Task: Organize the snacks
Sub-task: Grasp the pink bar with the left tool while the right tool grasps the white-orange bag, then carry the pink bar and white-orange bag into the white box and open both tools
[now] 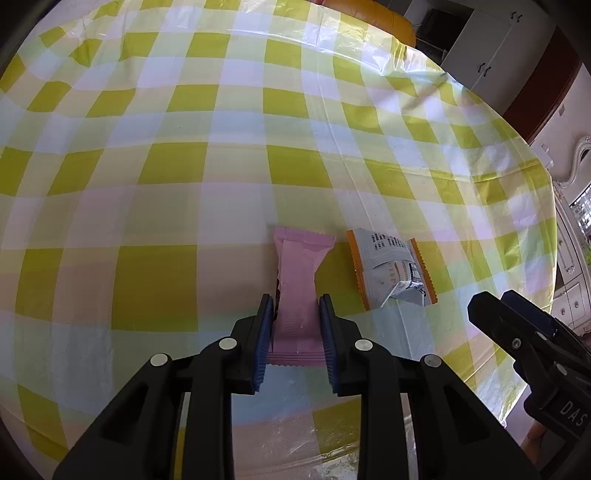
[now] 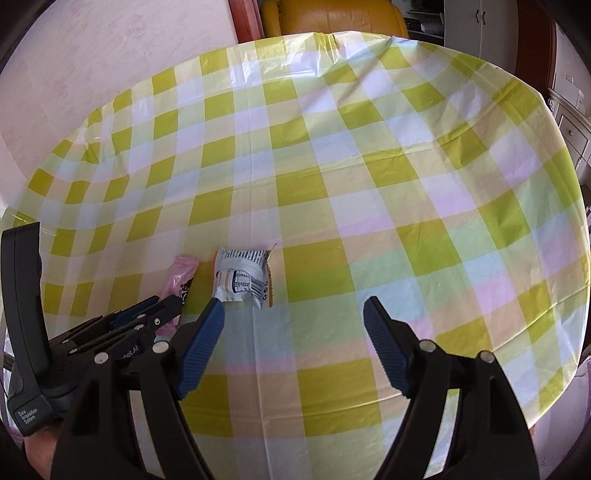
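A pink snack packet (image 1: 297, 280) lies lengthwise on the checked tablecloth. My left gripper (image 1: 296, 308) is shut on its near half, blue pads pressing both sides. An orange-edged white snack packet (image 1: 391, 269), crumpled, lies just right of it. In the right wrist view the pink packet (image 2: 181, 277) and the white packet (image 2: 243, 278) sit at left centre, with the left gripper (image 2: 173, 304) on the pink one. My right gripper (image 2: 293, 317) is open and empty, to the right of both packets; it also shows in the left wrist view (image 1: 517, 325).
The round table carries a yellow-green checked plastic cloth (image 2: 332, 184). A yellow leather chair (image 2: 332, 18) stands behind the far edge. White cabinets (image 1: 491, 48) stand at the right. The table edge (image 1: 480, 387) runs close on the near right.
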The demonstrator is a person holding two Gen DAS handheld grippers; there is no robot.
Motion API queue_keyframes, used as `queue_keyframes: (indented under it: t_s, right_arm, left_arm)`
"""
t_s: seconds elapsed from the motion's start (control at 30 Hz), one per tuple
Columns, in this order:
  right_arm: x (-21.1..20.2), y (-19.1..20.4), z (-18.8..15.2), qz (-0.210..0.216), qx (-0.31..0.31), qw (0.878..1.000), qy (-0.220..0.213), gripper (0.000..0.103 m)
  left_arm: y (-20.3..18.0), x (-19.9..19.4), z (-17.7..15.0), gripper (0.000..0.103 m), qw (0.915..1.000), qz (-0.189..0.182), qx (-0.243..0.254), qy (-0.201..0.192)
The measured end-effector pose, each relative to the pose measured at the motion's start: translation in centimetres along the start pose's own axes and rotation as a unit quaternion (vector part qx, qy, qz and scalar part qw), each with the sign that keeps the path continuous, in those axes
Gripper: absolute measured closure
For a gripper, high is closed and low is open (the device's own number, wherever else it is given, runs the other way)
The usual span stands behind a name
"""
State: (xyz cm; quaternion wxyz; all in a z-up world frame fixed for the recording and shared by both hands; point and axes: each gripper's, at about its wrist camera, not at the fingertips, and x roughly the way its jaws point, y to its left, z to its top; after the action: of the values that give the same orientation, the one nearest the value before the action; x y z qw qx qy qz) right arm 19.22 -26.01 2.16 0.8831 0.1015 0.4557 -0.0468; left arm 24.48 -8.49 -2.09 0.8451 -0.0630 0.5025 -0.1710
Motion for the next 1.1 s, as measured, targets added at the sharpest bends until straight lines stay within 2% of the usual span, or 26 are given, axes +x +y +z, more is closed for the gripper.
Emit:
queue_keyframes:
  t_s: [0.2, 0.57, 0.7, 0.97, 1.03, 1.1]
  right_arm:
    - [2.9, 2.4, 1.0, -0.001, -0.02, 1.0, 0.008, 0.025]
    - [6.9, 3.6, 1.5, -0.031, -0.044, 0.998, 0.032, 0.025]
    - [7.5, 3.2, 1.6, -0.034, -0.041, 0.998, 0.034, 0.026]
    - [7.8, 3.5, 1.6, -0.042, -0.056, 0.997, 0.03, 0.049]
    - [7.8, 3.6, 1.5, -0.041, -0.06, 0.997, 0.029, 0.056]
    - [7.7, 3.7, 1.5, -0.042, -0.062, 0.997, 0.027, 0.057]
  left_arm:
    - [1.3, -0.2, -0.3, 0.078, 0.9999, -0.006, -0.013, -0.001]
    - [2.4, -0.5, -0.3, 0.075, 0.9995, -0.011, -0.027, -0.015]
    - [2.5, -0.6, -0.2, 0.063, 0.9994, -0.012, -0.024, -0.022]
    - [1.9, -0.2, 0.1, 0.064, 0.9994, 0.02, 0.002, -0.03]
    - [1.6, -0.1, 0.1, 0.068, 0.9989, 0.031, 0.013, -0.031]
    - [1.4, 0.0, 0.1, 0.073, 0.9983, 0.043, 0.022, -0.032]
